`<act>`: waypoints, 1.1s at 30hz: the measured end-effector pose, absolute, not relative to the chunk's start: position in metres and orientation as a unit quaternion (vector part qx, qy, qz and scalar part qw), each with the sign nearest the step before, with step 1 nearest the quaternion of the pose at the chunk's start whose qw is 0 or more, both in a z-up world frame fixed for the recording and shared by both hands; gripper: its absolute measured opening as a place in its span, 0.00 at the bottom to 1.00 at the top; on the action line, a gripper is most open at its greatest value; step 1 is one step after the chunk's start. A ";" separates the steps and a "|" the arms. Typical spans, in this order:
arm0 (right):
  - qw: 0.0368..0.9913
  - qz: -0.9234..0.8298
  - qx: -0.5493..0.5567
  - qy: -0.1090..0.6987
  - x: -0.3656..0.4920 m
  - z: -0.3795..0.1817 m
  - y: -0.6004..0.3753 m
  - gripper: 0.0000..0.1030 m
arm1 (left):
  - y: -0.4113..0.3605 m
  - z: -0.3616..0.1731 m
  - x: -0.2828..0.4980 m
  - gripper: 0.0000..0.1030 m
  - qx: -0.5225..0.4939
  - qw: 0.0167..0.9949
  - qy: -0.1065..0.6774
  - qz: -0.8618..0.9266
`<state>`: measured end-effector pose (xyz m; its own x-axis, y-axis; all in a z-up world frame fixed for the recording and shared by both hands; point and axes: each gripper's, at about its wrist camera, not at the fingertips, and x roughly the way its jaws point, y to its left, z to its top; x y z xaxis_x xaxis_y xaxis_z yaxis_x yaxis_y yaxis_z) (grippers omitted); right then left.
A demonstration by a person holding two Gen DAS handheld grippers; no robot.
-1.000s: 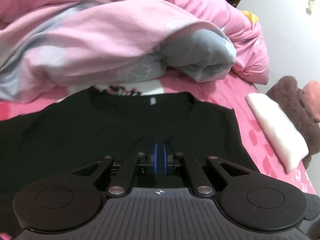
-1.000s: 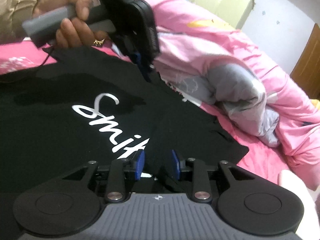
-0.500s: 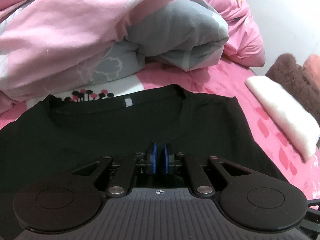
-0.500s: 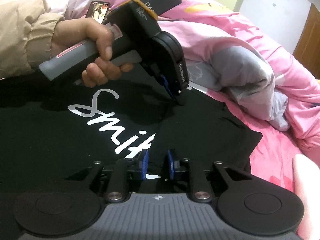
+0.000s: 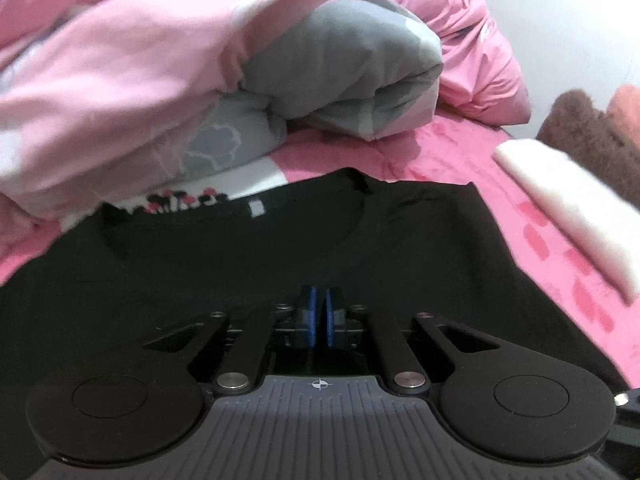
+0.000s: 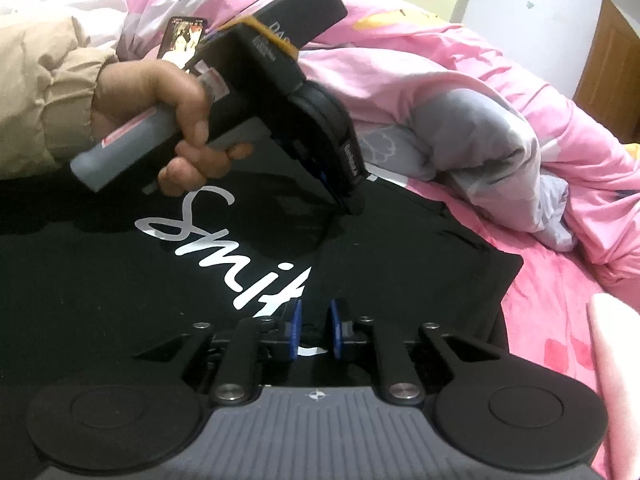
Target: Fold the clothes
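matt black cloth t-shirt (image 6: 100, 300) with glossy white lettering (image 6: 224, 248), soft pink cotton quilt (image 5: 120, 80), fuzzy brown plush (image 5: 580, 128)

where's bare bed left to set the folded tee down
One free strip: pink sheet between the black t-shirt and the white folded cloth, running up to the rolled duvet. Another shows beyond the shirt's sleeve. Behind the collar it is crowded: the duvet sits close. Both claws, left and right, are on the shirt.
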<state>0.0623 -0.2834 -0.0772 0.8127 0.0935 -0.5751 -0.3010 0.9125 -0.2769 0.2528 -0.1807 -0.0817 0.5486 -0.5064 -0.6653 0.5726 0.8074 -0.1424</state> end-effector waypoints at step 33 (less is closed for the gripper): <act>0.939 0.112 -0.177 0.272 0.046 -0.078 -0.287 0.05 | -0.192 -0.087 0.238 0.05 0.061 0.882 0.360 -0.299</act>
